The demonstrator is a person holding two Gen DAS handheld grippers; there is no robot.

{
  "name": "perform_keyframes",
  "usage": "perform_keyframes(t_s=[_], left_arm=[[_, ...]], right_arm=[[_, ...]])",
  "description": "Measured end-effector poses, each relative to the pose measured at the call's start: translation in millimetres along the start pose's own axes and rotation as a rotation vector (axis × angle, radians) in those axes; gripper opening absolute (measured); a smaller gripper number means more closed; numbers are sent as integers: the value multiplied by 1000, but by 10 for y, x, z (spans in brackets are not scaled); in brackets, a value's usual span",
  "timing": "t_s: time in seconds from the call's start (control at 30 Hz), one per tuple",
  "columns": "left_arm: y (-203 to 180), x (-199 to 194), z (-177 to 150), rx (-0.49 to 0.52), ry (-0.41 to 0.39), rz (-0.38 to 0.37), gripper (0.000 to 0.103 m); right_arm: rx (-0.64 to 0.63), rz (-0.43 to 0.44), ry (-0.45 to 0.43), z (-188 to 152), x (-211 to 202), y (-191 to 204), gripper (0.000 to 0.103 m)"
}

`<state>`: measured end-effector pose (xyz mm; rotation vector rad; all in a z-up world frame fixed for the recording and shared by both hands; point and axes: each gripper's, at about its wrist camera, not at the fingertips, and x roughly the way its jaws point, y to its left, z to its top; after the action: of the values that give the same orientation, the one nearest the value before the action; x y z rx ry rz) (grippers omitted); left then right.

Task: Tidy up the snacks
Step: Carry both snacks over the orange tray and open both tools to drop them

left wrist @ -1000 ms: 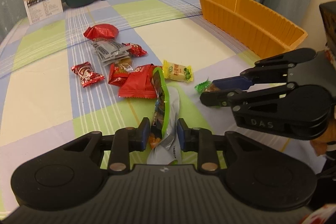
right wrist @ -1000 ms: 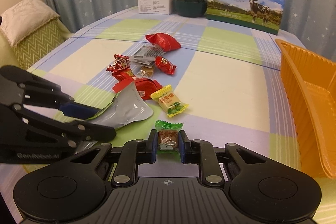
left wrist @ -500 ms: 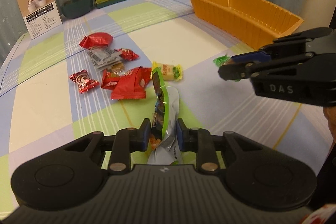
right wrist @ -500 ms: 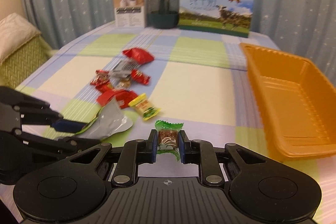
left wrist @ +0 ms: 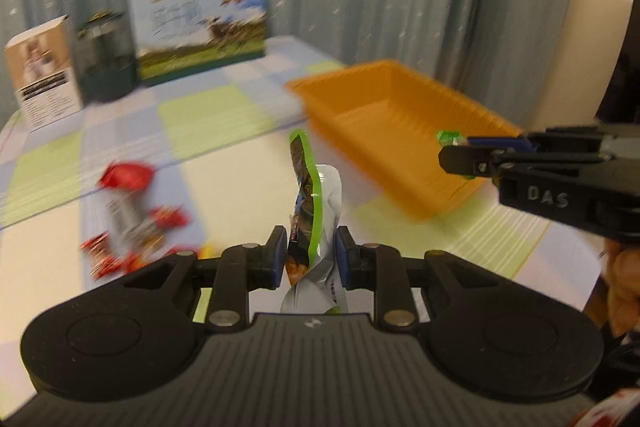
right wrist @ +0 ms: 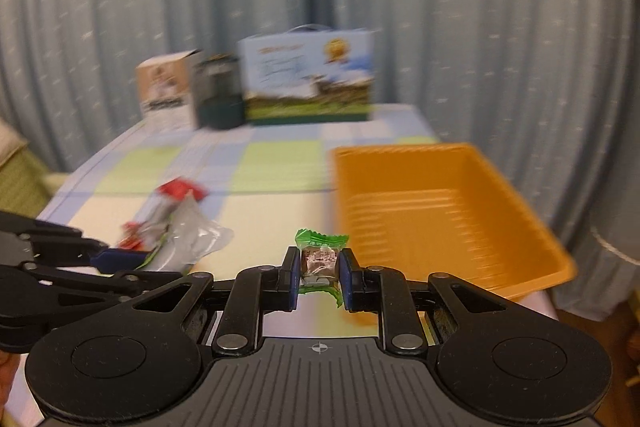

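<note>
one green-edged snack pouch (left wrist: pixel 310 211) is clamped upright in the left gripper (left wrist: pixel 310 259), one green-wrapped candy (right wrist: pixel 320 261) is pinched in the right gripper (right wrist: pixel 319 277), both near one empty orange tray (right wrist: pixel 516 211), several blurred red snacks (left wrist: pixel 132 219) on the table (left wrist: pixel 240 155).

Only one text is legible: white letters "DAS" are printed on the side of the black plastic right gripper (left wrist: pixel 460 158). Print on the blurred blue-and-green cardboard carton (left wrist: pixel 198 27) cannot be read.
</note>
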<state>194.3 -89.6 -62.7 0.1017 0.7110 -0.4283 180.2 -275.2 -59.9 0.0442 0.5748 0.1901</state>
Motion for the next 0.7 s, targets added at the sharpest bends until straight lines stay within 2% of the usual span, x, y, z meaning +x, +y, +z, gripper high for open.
perform_keyframes(t_s=[0.2,0.37,0.7], left_arm=[[-408,279,367,-7,-24,-63,23],[-635,575,512,11,-10,-73,23],[-787,999,600,32,18,-80,23]], right_arm=[[73,-99,-23,104,64,-516,21],[140,-158,-39,130,184,-816,21],[224,-186,-36,103,381,-1039,21]])
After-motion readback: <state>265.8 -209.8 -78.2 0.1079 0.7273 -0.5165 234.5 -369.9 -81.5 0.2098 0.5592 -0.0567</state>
